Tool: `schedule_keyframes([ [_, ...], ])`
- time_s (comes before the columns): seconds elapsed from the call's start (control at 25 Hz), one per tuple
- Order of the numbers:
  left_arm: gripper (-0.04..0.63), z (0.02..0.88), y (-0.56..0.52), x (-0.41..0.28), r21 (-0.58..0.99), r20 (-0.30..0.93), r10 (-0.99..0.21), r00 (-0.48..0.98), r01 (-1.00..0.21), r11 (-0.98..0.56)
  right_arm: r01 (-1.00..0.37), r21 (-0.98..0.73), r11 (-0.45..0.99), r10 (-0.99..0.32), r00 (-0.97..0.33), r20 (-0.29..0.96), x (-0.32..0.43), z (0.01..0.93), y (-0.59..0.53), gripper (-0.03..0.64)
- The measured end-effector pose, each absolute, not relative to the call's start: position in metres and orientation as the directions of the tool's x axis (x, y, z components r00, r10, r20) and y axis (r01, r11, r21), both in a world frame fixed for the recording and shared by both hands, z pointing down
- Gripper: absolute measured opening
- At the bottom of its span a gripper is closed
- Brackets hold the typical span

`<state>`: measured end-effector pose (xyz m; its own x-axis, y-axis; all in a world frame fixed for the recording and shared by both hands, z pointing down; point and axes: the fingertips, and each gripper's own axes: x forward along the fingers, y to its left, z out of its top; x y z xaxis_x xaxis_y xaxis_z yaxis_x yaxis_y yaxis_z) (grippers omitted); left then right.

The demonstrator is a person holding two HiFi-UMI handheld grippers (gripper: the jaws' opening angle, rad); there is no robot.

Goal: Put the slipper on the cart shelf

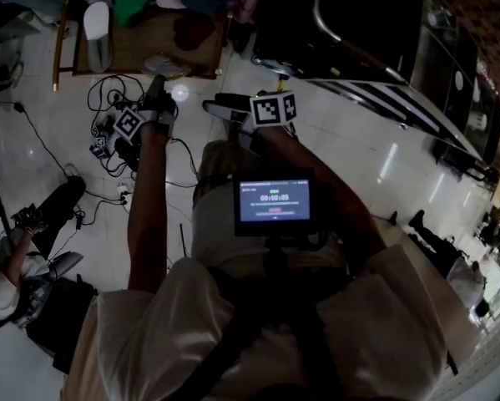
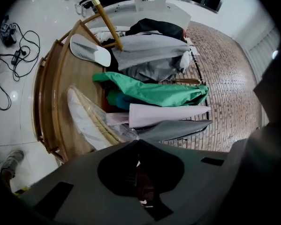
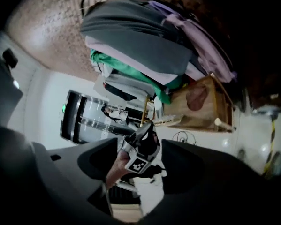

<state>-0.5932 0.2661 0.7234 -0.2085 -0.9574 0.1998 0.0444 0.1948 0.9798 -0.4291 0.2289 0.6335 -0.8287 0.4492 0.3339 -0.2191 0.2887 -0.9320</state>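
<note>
A white slipper (image 1: 98,32) (image 2: 88,53) lies on the wooden cart shelf (image 1: 141,36) (image 2: 60,102), at its left end, under hanging clothes. My left gripper (image 1: 154,94) (image 2: 138,146) is raised in front of the shelf, jaws shut with nothing between them. My right gripper (image 1: 270,98) (image 3: 140,146) is beside it to the right, jaws wide apart and holding nothing. Between them I see only the left gripper's marker cube (image 3: 139,164). A pale flat shape (image 1: 224,105) lies just left of the right gripper; I cannot tell what it is.
Green, grey and pink clothes (image 2: 154,90) (image 3: 140,46) hang over the shelf. A plastic-wrapped bundle (image 2: 91,121) lies along the shelf's near side. Cables (image 1: 108,124) (image 2: 9,55) sprawl on the glossy white floor. A person sits at the lower left (image 1: 24,266). A dark striped counter (image 1: 383,48) stands right.
</note>
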Motion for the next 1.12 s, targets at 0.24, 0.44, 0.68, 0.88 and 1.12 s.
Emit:
schedule_keyframes([
  [0.24,0.0,0.696,0.258,-0.573,0.989,0.149,-0.979,-0.142,0.021,0.147,-0.276,-0.961,-0.01,0.401,-0.881,0.249,-0.454,0.658,0.227,0.373],
  [0.44,0.0,0.642,0.257,-0.526,0.994,0.095,-0.994,-0.061,-0.04,0.097,-0.234,-0.852,-0.468,0.28,-0.954,0.108,-0.451,0.658,0.226,0.398],
  [0.68,0.0,0.606,0.256,-0.493,0.997,0.016,-0.999,0.051,-0.082,0.012,-0.223,-0.767,-0.601,0.283,-0.957,0.057,-0.453,0.664,0.234,0.374],
  [0.88,0.0,0.59,0.258,-0.475,0.993,-0.027,-0.99,0.135,-0.109,-0.042,-0.192,-0.823,-0.534,0.265,-0.963,0.052,-0.449,0.654,0.231,0.154],
  [1.12,0.018,0.591,0.254,-0.452,0.985,0.037,-0.98,0.193,-0.17,0.004,-0.172,-0.937,-0.305,0.239,-0.966,0.1,-0.432,0.635,0.205,0.084],
])
